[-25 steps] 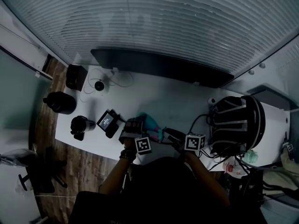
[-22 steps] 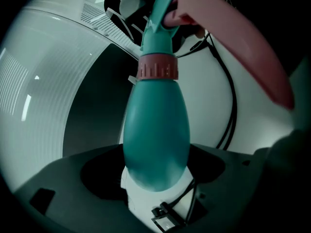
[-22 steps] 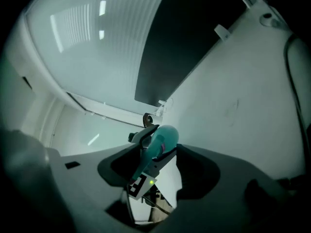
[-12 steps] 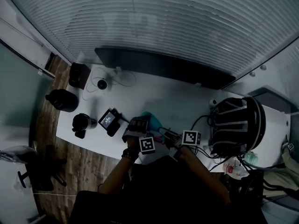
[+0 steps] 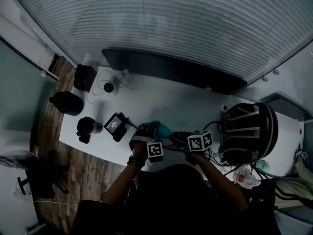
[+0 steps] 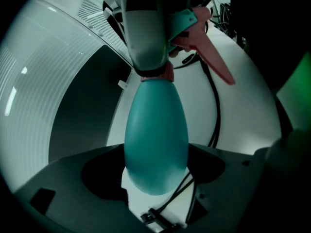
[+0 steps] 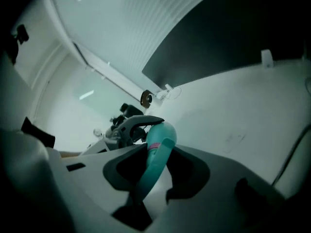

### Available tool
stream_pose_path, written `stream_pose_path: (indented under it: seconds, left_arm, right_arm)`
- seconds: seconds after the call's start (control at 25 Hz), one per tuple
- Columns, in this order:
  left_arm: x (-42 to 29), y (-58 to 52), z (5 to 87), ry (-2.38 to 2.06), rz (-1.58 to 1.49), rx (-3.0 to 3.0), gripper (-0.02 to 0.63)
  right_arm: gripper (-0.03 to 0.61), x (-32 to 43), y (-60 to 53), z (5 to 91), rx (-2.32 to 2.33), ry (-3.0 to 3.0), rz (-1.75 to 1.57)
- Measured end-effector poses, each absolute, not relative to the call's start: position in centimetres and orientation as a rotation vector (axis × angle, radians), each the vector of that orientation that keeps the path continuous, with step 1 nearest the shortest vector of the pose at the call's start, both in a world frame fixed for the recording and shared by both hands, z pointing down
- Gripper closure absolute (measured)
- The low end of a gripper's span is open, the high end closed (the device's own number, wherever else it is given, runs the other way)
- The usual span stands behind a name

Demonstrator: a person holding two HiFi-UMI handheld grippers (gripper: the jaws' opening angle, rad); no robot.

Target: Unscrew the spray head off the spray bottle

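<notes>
A teal spray bottle [image 5: 162,129] is held over the white table's [image 5: 195,104] near edge. In the left gripper view its rounded body [image 6: 156,135] fills the gap of my left gripper [image 6: 155,171], whose jaws are shut on it. Above it come a pink collar [image 6: 156,74] and the spray head with its pink trigger [image 6: 210,50]. My right gripper [image 7: 155,171] has just been closing its jaws, and the teal spray head [image 7: 156,159] lies between them, gripped. In the head view both grippers meet at the bottle, left gripper [image 5: 145,134] and right gripper [image 5: 182,139].
A long black bar [image 5: 171,70] runs along the table's back. At the left stand a black box [image 5: 83,77], a dark jug [image 5: 66,103], a black mug [image 5: 86,127] and a small screen device [image 5: 114,125]. A black ribbed helmet-like object [image 5: 247,130] and cables sit at the right.
The right gripper's marker cube has rolled and shifted slightly left toward the bottle. The left gripper keeps the bottle in about the same place.
</notes>
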State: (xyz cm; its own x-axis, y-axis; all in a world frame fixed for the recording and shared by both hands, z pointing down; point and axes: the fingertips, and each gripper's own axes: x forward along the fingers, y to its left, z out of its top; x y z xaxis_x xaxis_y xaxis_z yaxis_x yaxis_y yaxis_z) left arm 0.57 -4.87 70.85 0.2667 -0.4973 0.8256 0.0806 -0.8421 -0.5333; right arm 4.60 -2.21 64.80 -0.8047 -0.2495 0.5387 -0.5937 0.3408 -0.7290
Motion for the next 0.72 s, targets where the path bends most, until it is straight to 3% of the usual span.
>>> stream_pose_path:
  seconds: [0.24, 0.52, 0.72]
  left_arm:
    - [1.8, 0.0, 70.2, 0.076, -1.507, -2.575, 0.225]
    - [1.8, 7.5, 66.8, -0.613, -1.098, -3.108, 0.233]
    - [1.9, 7.7, 66.8, -0.54, -1.038, -3.162, 0.24]
  right_arm:
    - [0.449, 4.6, 0.5, 63.1, 0.281, -2.237, 0.632]
    - [0.449, 4.5, 7.1, 60.5, -0.35, -1.925, -0.526]
    - [0.449, 4.9, 7.1, 60.9, -0.405, -1.785, -0.705]
